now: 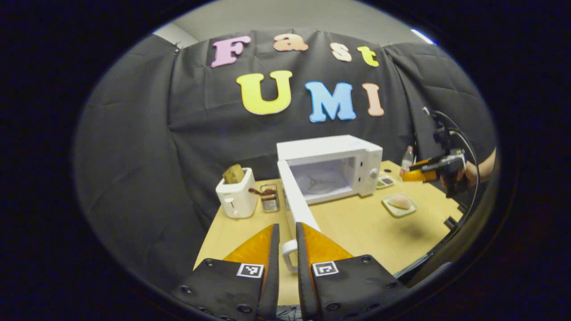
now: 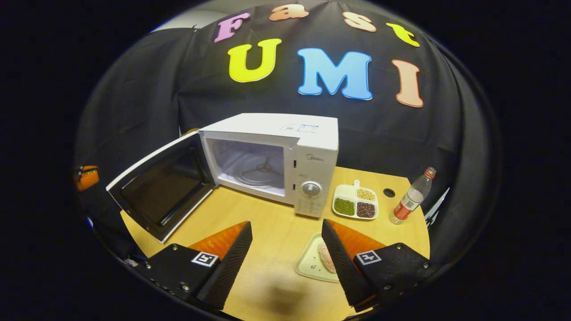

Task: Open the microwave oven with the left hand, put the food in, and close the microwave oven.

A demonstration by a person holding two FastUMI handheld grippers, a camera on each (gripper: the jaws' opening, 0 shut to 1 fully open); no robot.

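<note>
The microwave oven point(image 2: 272, 160) stood toward the far side of the desk point(image 2: 276, 240) with its door point(image 2: 163, 189) swung wide to the left and the cavity bare except for the turntable ring. In the left gripper view the left claw point(image 1: 287, 243) had its fingers drawn close on the white door handle point(image 1: 290, 254), which sat in the narrow gap between them; whether both pads actually pressed it I could not tell. The right claw point(image 2: 285, 249) hung spread wide above the near desk, holding nothing.

The food point(image 2: 327, 258) lay on a small pale plate point(image 2: 310, 265) on the desk near the right claw, in front of the oven's control panel and partly hidden behind the right-hand finger. It looked like a soft, flattish piece, probably light and easily squashed or slid off. The plate seemed stiff and shallow, so its rim was likely the safer place to pinch, kept level on the way in.

A divided dish point(image 2: 356, 203) of beans and grains sat just to the right of the oven, with a plastic bottle point(image 2: 410, 198) farther right; both looked easy to knock during the reach. A toaster point(image 1: 237, 196) and a small rack point(image 1: 269, 197) stood left of the oven, beyond the open door. The path from plate to cavity looked open.
</note>
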